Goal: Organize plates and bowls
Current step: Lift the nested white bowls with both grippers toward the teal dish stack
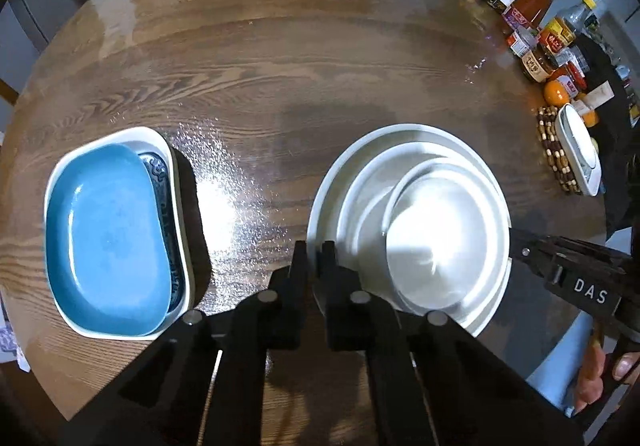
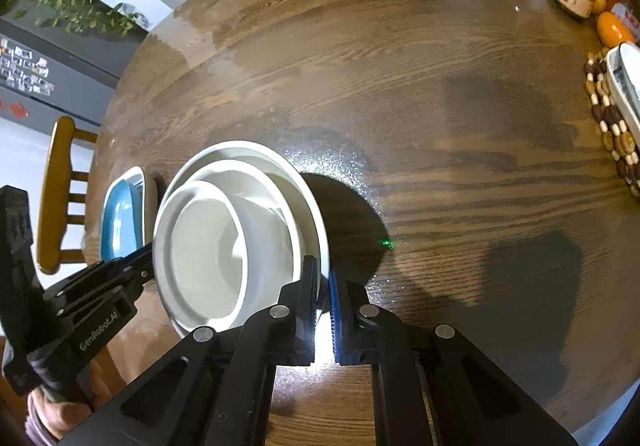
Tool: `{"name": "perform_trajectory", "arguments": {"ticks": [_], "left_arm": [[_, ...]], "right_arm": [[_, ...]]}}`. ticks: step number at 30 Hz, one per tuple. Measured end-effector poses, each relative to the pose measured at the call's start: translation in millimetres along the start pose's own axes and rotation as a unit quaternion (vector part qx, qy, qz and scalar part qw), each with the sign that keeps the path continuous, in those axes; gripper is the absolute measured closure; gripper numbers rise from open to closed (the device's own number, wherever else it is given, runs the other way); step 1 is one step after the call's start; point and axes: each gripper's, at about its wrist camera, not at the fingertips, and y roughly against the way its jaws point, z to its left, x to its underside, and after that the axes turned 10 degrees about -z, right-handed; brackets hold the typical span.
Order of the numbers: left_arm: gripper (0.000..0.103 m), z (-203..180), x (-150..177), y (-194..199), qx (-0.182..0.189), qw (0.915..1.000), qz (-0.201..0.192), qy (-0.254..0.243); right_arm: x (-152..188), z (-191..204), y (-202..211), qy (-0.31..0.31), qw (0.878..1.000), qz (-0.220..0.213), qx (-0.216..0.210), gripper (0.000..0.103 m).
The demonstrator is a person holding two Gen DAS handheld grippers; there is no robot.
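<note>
**Both grippers clamped on the white stack's big plate**

Nearest in the left wrist view, the left gripper (image 1: 315, 258) has its jaws pinched on the near-left rim of the large white plate (image 1: 326, 181). From the other side, the right gripper (image 2: 323, 286) is likewise pinched on that plate's rim, its blue pads (image 2: 334, 310) against the edge. The plate carries a shallower white dish (image 1: 360, 197) and, inside that, a white bowl (image 1: 432, 230), set off-centre. The stack looks tilted in the right wrist view, so it may be just off the wooden table (image 1: 280, 65); I cannot tell for certain.

The step in hand seems to be a two-handed carry of the nested whites. The next move calls for level, matched motion, or the loose bowl will slide.

Left of the stack, well apart, a blue plate (image 1: 108, 238) lies in a white rectangular dish (image 1: 176, 149).

Readable writing: "DAS" on the right gripper's body, "GenRobot.AI" on the left's. The labels on the jars and bottles (image 1: 540, 41) at the far edge are too small to read.
</note>
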Motion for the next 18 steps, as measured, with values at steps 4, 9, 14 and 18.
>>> {"name": "perform_trajectory", "arguments": {"ticks": [4, 9, 14, 18], "left_arm": [[0.102, 4, -2, -1, 0.008, 0.9999, -0.002, 0.008], [0.102, 1, 2, 1, 0.004, 0.9999, -0.013, 0.004], [0.103, 2, 4, 11, -0.007, 0.9996, -0.027, -0.004], [0.103, 0, 1, 17, -0.013, 0.9991, -0.038, -0.015]], "right_arm": [[1, 0, 0, -0.005, 1.000, -0.005, -0.001, 0.094], [3, 3, 1, -0.004, 1.000, -0.012, 0.010, 0.094], [6, 6, 3, -0.004, 1.000, -0.015, 0.012, 0.094], [5, 8, 8, -0.007, 1.000, -0.024, 0.008, 0.094]]}}
